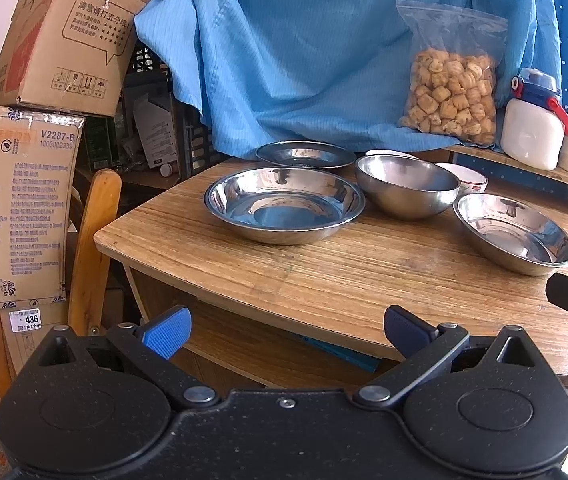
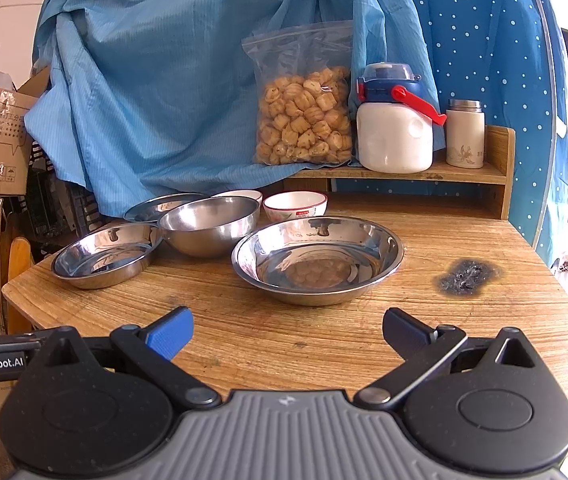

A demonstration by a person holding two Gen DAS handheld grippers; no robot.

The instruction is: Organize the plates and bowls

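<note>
On the wooden table [image 1: 364, 280] stand a wide steel dish [image 1: 284, 204], a flat steel plate [image 1: 306, 155] behind it, a deep steel bowl [image 1: 406, 190], a second steel dish [image 1: 514, 232] at the right and a white ceramic bowl [image 1: 470, 180] behind. The right wrist view shows the same set: left dish [image 2: 104, 256], plate [image 2: 156, 206], deep bowl [image 2: 210, 224], right dish [image 2: 318, 258], white bowl [image 2: 295, 205], another white bowl [image 2: 244, 195] partly hidden. My left gripper [image 1: 286, 332] is open and empty near the front edge. My right gripper [image 2: 288, 332] is open and empty, short of the right dish.
A low wooden shelf [image 2: 480, 172] at the back holds a snack bag [image 2: 304, 120], a white jug [image 2: 394, 136] and a small flask [image 2: 465, 134]. Blue cloth [image 2: 164, 80] hangs behind. Cardboard boxes [image 1: 16, 208] and a chair [image 1: 96, 240] stand left. A burn mark [image 2: 466, 276] is on the table's right.
</note>
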